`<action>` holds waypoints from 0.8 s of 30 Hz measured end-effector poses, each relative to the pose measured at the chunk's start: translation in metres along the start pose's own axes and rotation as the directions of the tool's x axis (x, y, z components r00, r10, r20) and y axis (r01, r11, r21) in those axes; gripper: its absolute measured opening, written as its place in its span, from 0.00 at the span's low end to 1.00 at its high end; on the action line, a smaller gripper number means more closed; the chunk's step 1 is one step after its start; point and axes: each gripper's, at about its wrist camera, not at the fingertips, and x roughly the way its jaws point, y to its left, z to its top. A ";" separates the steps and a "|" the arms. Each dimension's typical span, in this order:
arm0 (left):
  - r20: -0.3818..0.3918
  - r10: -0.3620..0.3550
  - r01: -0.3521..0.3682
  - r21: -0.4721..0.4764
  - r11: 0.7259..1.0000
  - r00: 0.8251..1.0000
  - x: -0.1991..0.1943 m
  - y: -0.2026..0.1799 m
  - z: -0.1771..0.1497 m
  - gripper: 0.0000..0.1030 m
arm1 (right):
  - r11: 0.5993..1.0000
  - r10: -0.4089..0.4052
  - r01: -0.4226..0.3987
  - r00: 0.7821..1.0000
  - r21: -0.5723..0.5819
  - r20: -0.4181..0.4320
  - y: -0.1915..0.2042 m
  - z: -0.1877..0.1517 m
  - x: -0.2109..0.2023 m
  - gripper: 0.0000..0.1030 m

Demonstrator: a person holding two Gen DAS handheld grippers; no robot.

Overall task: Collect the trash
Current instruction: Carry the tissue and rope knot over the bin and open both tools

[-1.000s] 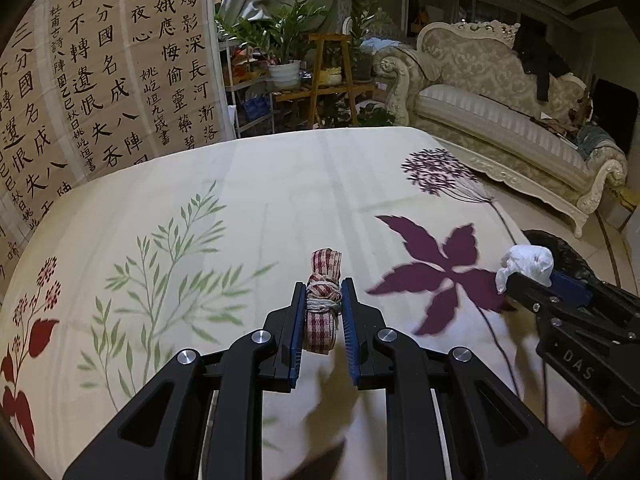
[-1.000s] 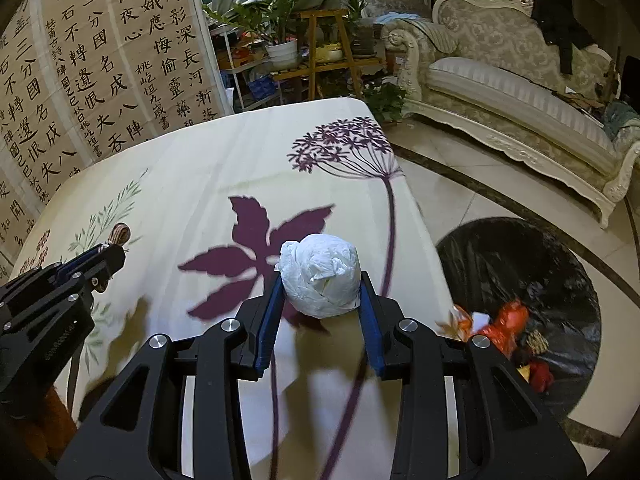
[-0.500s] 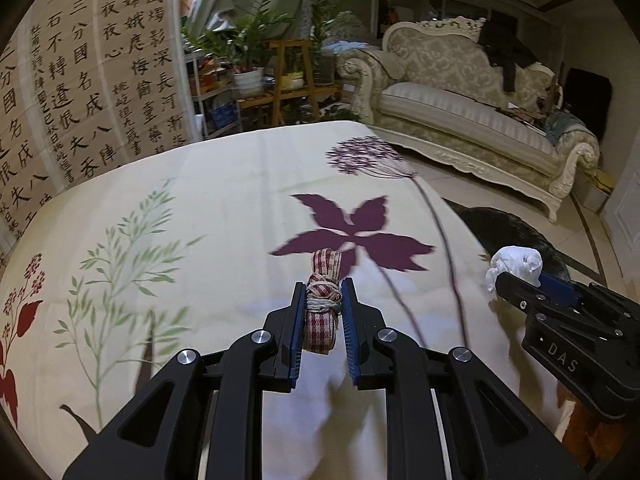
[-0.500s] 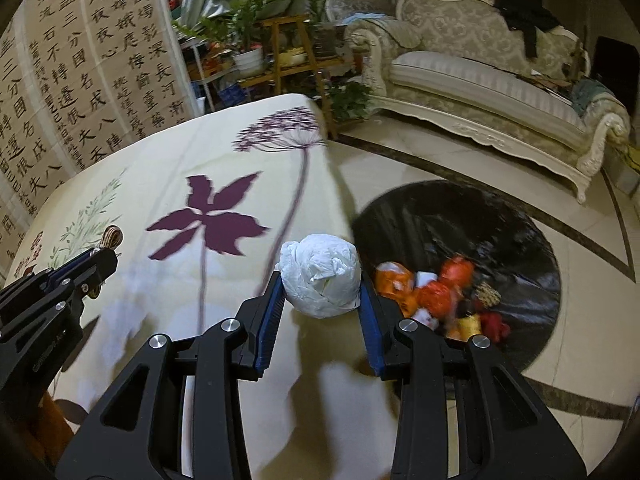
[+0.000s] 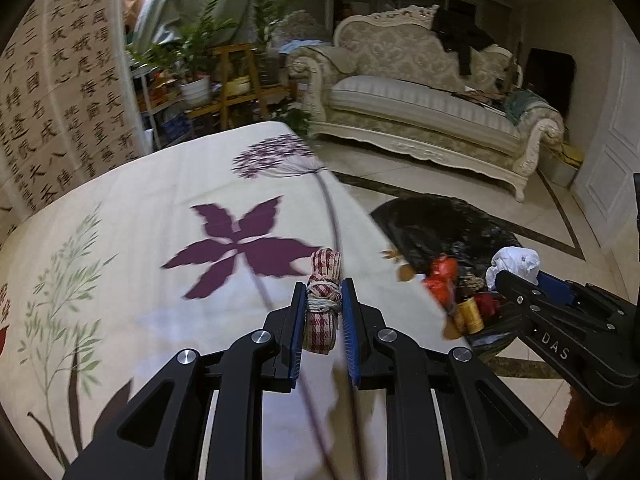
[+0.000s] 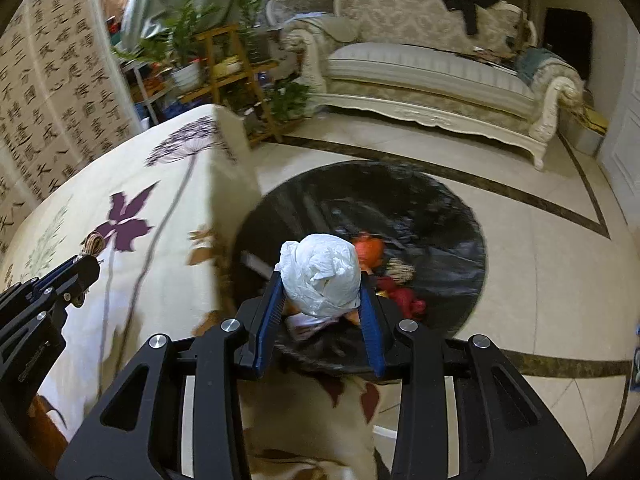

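beyond the floral desk [image 5: 168, 208], the black-lined trash bin [image 6: 420, 208] has swung under the right claw [image 6: 320, 300]. it is clamped on a white paper wad [image 6: 320, 276]; the left claw [image 5: 323, 320], at nine o'clock, grips a checked cloth bundle [image 5: 323, 300], so dropping comes next.

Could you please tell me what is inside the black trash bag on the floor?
The black trash bag holds red and orange wrappers, a gold cylinder and darker scraps. The white wad in the right tool covers whatever lies beneath it.

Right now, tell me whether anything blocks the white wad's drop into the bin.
Nothing visible does. The right tongs hold the white wad over the open black bin, with only trash already inside below.
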 end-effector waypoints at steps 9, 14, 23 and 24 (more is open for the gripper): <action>-0.007 -0.024 0.025 0.055 0.998 1.000 0.022 -0.031 0.014 0.18 | 0.998 -0.041 0.041 0.999 0.036 -0.005 -0.026 0.005 0.013 0.35; -0.014 -0.034 0.035 0.081 0.996 0.999 0.035 -0.047 0.020 0.18 | 0.998 -0.049 0.049 0.999 0.046 -0.011 -0.032 0.008 0.021 0.35; -0.029 -0.047 0.050 0.117 0.992 0.998 0.053 -0.067 0.029 0.18 | 0.995 -0.064 0.066 0.998 0.074 -0.022 -0.048 0.014 0.034 0.35; -0.031 -0.046 0.049 0.120 0.991 0.998 0.055 -0.069 0.029 0.18 | 0.995 -0.065 0.066 0.998 0.075 -0.023 -0.049 0.014 0.035 0.35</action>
